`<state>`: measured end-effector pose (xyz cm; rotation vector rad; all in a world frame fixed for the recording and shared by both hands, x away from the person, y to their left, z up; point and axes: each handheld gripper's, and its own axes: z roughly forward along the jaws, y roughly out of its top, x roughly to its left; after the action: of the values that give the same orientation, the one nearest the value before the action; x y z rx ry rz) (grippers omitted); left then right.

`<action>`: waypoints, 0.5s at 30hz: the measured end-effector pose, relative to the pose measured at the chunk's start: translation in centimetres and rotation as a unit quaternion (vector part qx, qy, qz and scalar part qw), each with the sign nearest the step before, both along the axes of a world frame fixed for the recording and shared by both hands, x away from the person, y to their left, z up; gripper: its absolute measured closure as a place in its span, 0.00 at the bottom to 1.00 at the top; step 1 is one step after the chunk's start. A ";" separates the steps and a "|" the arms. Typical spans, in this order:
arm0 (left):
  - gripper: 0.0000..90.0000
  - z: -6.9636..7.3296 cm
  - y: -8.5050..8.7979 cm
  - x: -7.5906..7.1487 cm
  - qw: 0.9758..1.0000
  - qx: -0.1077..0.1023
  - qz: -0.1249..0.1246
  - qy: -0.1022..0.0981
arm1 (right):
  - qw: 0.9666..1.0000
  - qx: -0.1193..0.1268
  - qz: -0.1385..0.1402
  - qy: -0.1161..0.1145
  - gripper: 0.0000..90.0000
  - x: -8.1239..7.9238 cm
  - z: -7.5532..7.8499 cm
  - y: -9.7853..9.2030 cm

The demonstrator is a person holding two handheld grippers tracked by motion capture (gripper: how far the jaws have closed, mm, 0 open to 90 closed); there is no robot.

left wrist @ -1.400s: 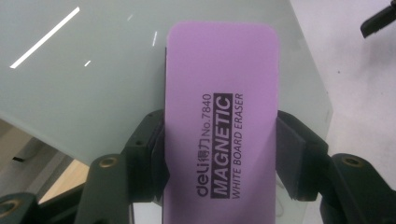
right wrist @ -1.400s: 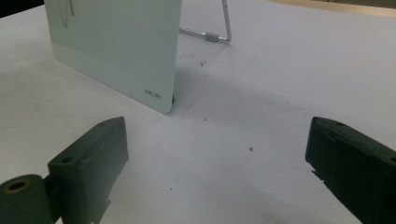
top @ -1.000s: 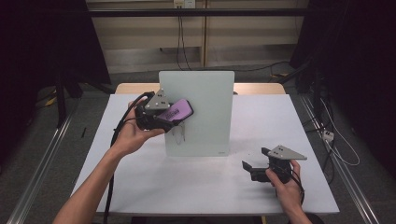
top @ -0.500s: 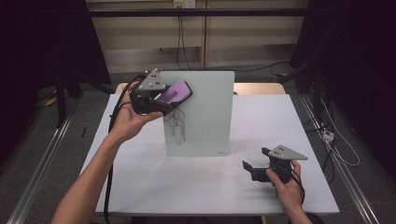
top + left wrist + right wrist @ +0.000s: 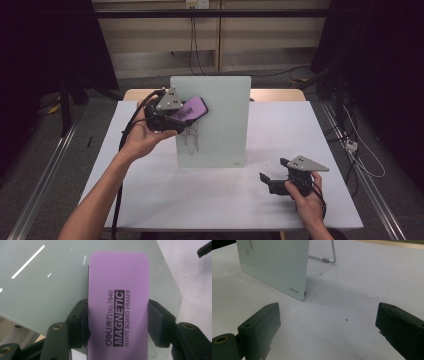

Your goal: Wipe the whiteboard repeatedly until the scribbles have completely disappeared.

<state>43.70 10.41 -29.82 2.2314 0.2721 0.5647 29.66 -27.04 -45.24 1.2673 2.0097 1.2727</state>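
1. The left tool (image 5: 172, 116) pinches a purple eraser (image 5: 191, 107) by its two long sides; in the left tool's own view the black pads press flat on both edges of the eraser (image 5: 117, 307), which sticks out well past the fingertips.
2. The eraser is a flat, round-cornered slab with a smooth matte face and black print reading "MAGNETIC WHITE BOARD ERASER".
3. Just beyond the left tool stands the whiteboard (image 5: 215, 120), a pale, glossy, round-cornered panel, upright and leaning slightly back. The eraser's far end lies over the board's upper left part, close to its left edge; whether it touches the surface cannot be told.
4. Below the left tool, thin dark scribbles (image 5: 192, 137) run down the board near that same edge.
5. In the left tool's view the board (image 5: 45, 282) mirrors ceiling lights as bright streaks, and its lower edge cuts across behind the pads.
6. The right tool (image 5: 280, 175) rests low over the white worktop (image 5: 150, 200), its black blocky jaws spread wide with nothing between them.
7. Ahead of the right tool, bare matte worktop (image 5: 352, 290) with a few dark specks leaves open room up to the board's lower corner (image 5: 298, 293); that corner sits to the tool's front left and bears a small printed logo.
8. Behind that corner a thin metal wire stand (image 5: 329, 257) props the board from the rear.
9. The two tools are well apart, the board's lower right edge lying between them.
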 end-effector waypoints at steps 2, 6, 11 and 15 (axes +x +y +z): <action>0.46 -0.4 -0.1 -0.2 1.000 0.006 -0.001 0.001 | 1.000 0.000 0.000 0.000 0.07 0.0 0.0 0.0; 0.46 -1.6 -0.3 -0.7 1.000 0.024 -0.008 0.005 | 1.000 0.001 -0.001 0.001 0.07 0.0 0.0 0.0; 0.46 -2.9 -0.3 -1.1 0.999 0.026 -0.014 0.018 | 1.000 0.000 -0.001 0.001 0.07 0.0 0.0 0.0; 0.46 -3.6 -0.5 -1.4 0.999 0.036 -0.015 0.025 | 1.000 0.000 0.000 0.001 0.07 0.0 0.0 0.0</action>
<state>42.31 9.88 -33.45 2.3182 0.2472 0.5115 29.66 -27.04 -45.25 1.2692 2.0104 1.2721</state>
